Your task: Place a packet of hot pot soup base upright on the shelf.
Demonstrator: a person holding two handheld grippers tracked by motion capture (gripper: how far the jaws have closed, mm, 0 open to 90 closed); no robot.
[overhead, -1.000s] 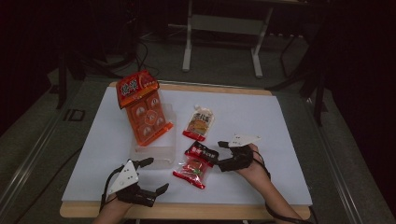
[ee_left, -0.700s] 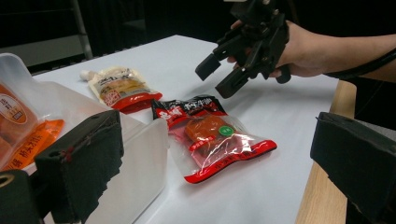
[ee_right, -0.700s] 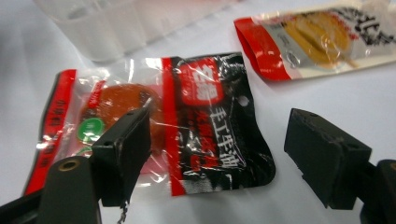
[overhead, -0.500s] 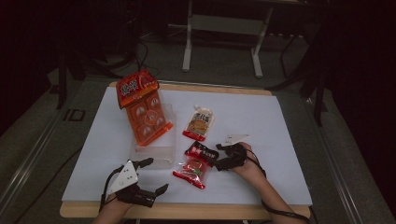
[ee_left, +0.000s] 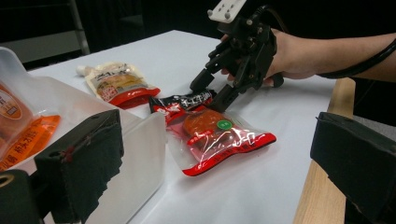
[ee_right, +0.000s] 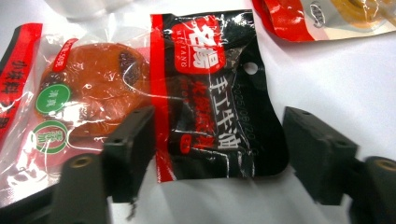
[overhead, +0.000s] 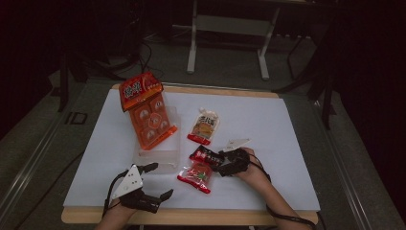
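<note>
Black-and-red snack packet (ee_right: 215,100) sits between the right gripper (ee_right: 219,154)'s closing, not-yet-touching jaws (left gripper (overhead: 152,181) open, empty), still unlifted.

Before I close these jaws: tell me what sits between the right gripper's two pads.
The black snack packet lies between the right gripper's open pads, untouched on either side, as the right gripper view shows.

black packet (ee_right: 219,116): glossy crinkled plastic film | table (overhead: 287,124): matt white top, wood edge | claw pads (ee_right: 133,149): matt black
</note>
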